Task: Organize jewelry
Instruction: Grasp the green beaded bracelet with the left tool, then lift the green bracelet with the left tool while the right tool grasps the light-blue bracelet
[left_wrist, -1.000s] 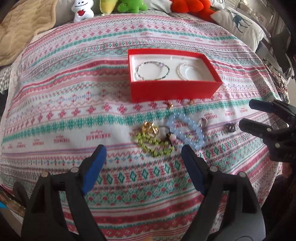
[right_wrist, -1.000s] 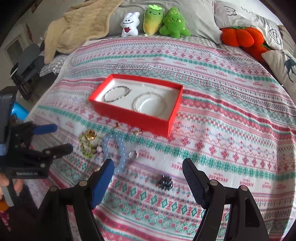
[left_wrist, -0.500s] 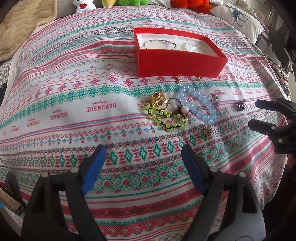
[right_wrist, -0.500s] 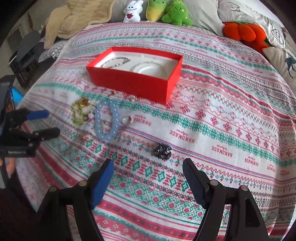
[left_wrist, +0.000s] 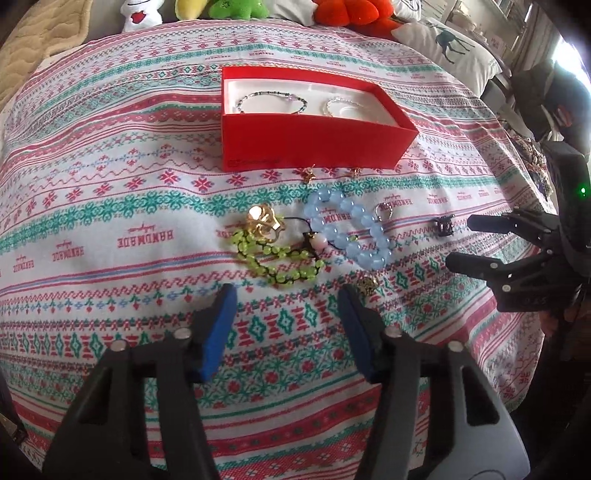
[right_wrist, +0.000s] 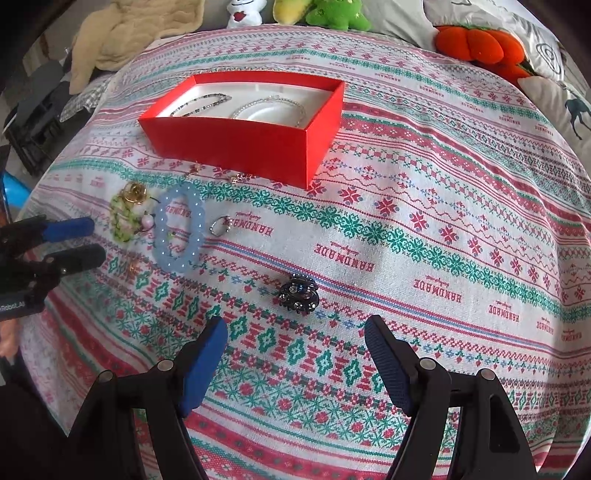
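**Left wrist view: a tangled cluster sits just ahead of my closing jaws**

The green bead bracelet (left_wrist: 275, 258) lies on the patterned bedspread (left_wrist: 110, 206) just past the tips of my left gripper (left_wrist: 286, 314). Its jaws are closing with nothing between them yet. A gold ring (left_wrist: 263, 221) rests on the bracelet's far end, and its black cord runs toward the blue bead bracelet (left_wrist: 351, 229) to the right. I judge the main risk is snagging: pinching one strand could drag the cord, the ring or the blue beads along, then spill them short of the red box (left_wrist: 306, 144) farther ahead, which already holds two bracelets.

My right gripper (right_wrist: 295, 354) hangs wide open and empty, with the dark hair claw (right_wrist: 298, 291) just beyond its tips. The claw could skid on the soft cloth if one pad lands first.
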